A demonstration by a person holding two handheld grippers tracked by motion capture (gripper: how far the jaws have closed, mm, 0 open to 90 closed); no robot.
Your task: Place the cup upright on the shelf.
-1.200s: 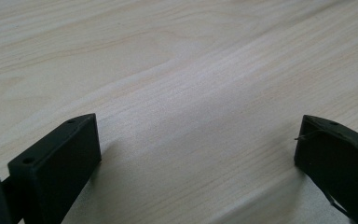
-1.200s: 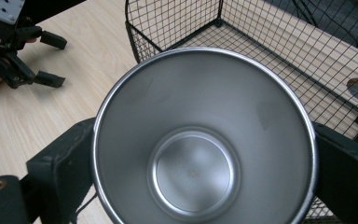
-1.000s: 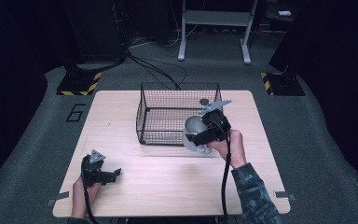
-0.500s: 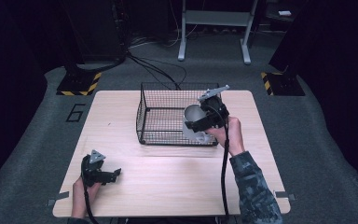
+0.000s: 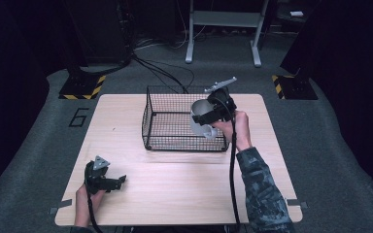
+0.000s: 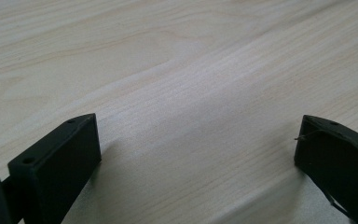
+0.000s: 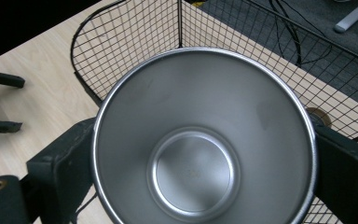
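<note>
Stainless steel cup (image 7: 200,140) sits clamped between the 2 black jaws of the right gripper (image 5: 212,112), held above the right end of the wire basket (image 5: 175,124), mouth tilted toward the gripper's camera. No brand or label reads on the cup; its inside is bare metal. Readable writing: a "6" (image 5: 79,116) on the grey floor left of the table (image 5: 175,194). In the high view the cup's base is hidden behind basket mesh and gripper body. The right gripper view shows the full rim and, far left, the left gripper (image 5: 104,180). That one rests low on the table's near-left, jaws wide apart, holding nothing; both jaw tips are cut off.
</note>
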